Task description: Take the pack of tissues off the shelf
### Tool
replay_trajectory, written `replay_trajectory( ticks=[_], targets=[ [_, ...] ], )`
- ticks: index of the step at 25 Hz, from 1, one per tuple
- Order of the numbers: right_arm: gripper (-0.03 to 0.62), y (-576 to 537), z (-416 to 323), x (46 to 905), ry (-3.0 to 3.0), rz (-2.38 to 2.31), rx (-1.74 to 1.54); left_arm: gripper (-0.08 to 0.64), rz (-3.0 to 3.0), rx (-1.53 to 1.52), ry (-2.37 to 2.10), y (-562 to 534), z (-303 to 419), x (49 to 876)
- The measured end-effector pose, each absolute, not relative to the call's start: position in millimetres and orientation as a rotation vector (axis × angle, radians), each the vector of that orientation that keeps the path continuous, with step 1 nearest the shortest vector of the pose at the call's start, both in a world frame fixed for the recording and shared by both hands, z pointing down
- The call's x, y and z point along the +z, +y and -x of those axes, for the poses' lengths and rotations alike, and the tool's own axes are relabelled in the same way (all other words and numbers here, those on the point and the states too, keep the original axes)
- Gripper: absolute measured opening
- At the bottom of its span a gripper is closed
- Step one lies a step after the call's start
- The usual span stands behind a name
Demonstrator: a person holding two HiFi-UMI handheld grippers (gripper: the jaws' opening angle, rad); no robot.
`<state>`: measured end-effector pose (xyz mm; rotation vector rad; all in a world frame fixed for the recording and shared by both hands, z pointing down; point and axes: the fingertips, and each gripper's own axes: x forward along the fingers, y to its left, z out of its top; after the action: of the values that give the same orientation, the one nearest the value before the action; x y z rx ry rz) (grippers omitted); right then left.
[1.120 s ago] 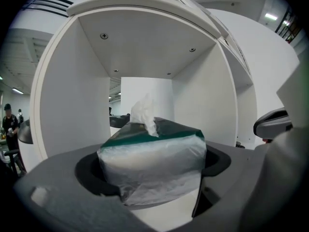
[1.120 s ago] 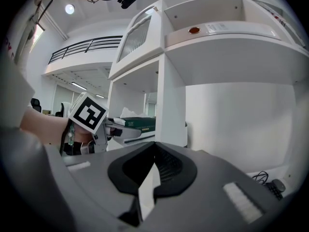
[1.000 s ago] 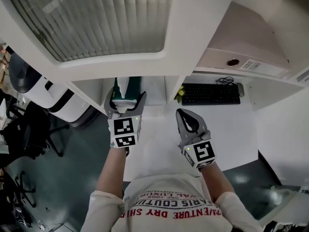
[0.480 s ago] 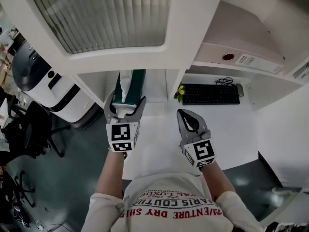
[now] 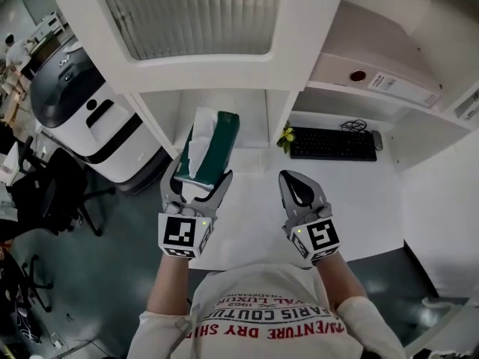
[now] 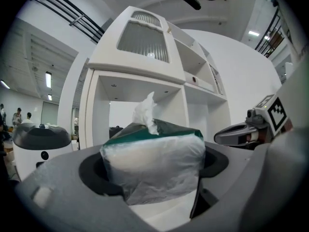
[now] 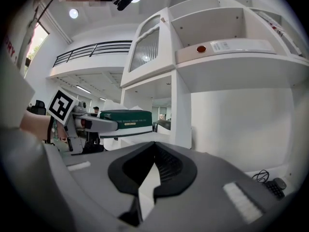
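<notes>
Left gripper holds green tissue pack w/ white sheet out.

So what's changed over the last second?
The left hand-held gripper has pulled the tissues out of the shelf, towards the person, and holds them clear of it. The right hand-held gripper stayed shut and empty over the desk.

The head view looked steeply down onto the desk. Both gripper views faced level toward the shelf unit, shared by all.
</notes>
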<state>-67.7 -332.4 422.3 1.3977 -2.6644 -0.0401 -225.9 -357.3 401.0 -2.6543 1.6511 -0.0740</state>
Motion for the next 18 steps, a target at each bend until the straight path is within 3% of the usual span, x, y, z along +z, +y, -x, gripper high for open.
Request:
replay_trajectory(
  ticks=[18],
  targets=[
    [0.002, -296, 88, 418, -2.771, -1.282, -0.132, 0.440, 2.704, -0.093, 1.537, -288, 233, 425]
  ],
)
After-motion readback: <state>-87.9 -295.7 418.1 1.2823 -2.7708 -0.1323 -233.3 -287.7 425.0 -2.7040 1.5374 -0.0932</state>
